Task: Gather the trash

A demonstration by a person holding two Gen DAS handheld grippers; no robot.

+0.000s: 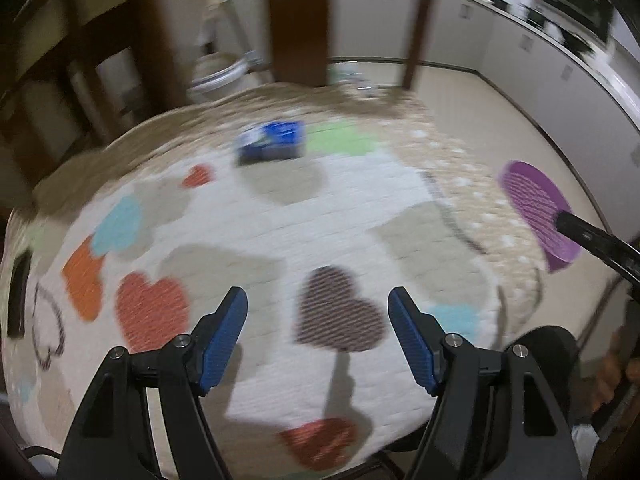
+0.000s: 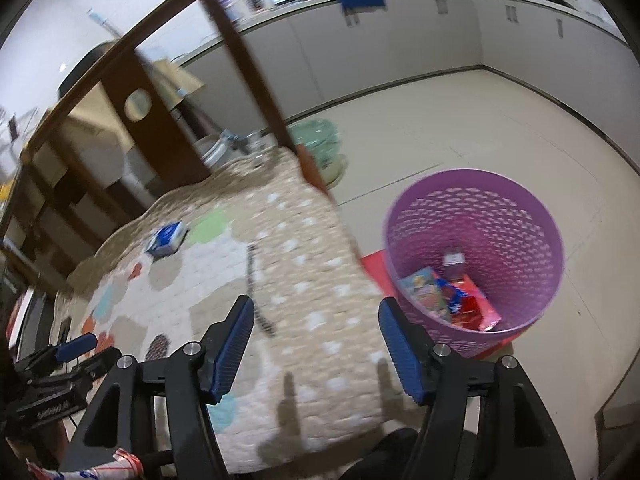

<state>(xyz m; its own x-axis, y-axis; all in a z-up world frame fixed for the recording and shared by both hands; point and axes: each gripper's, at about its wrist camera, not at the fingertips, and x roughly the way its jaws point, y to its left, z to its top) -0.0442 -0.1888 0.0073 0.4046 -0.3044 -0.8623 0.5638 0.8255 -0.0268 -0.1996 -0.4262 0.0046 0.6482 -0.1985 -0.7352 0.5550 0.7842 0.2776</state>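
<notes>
A blue and white carton (image 1: 271, 142) lies on the far part of a table covered with a heart-patterned cloth (image 1: 248, 224); it also shows in the right wrist view (image 2: 166, 239). My left gripper (image 1: 318, 304) is open and empty above the near part of the cloth, well short of the carton. My right gripper (image 2: 316, 314) is open and empty over the table's right edge. A purple mesh basket (image 2: 476, 256) stands on the floor to its right with several colourful wrappers (image 2: 448, 296) inside. The basket's rim shows in the left wrist view (image 1: 534, 208).
Dark wooden chairs (image 1: 298, 20) stand along the table's far and left sides. A red mat (image 2: 374, 266) lies under the basket. White cabinets (image 2: 400, 40) line the back wall. A green glass dish (image 2: 320, 136) sits on the floor by a chair leg.
</notes>
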